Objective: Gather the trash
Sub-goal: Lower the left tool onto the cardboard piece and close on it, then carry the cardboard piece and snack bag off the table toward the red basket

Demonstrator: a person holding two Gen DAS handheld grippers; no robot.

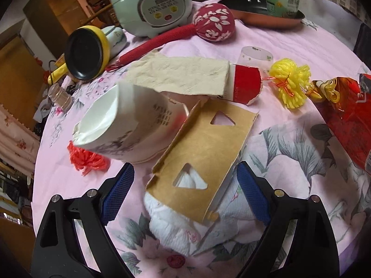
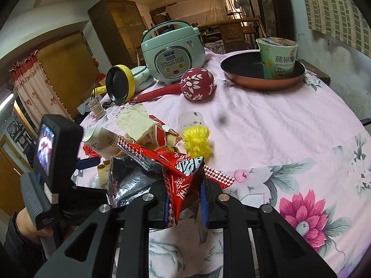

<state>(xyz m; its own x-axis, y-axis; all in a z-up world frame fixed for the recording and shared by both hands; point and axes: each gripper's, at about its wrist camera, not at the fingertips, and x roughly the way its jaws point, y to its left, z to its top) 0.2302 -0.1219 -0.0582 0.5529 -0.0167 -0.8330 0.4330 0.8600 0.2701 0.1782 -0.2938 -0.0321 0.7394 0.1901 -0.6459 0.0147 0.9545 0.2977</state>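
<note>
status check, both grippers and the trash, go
Left gripper open, jaws straddling brown cardboard piece on white tissue. Right gripper shut on red snack wrapper. Crushed paper cup close beside the cardboard.

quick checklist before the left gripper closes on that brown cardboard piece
1. Left gripper jaws wide apart: ok.
2. Brown cardboard lies between its fingers: ok.
3. Pads touching the cardboard: not ok, there is a gap on both sides.
4. White tissue under the cardboard may get pinched too: cannot tell.
5. Crushed paper cup clear of the left finger: ok, it lies beyond the tip.
6. Right gripper shut on the red snack wrapper: ok.
</note>
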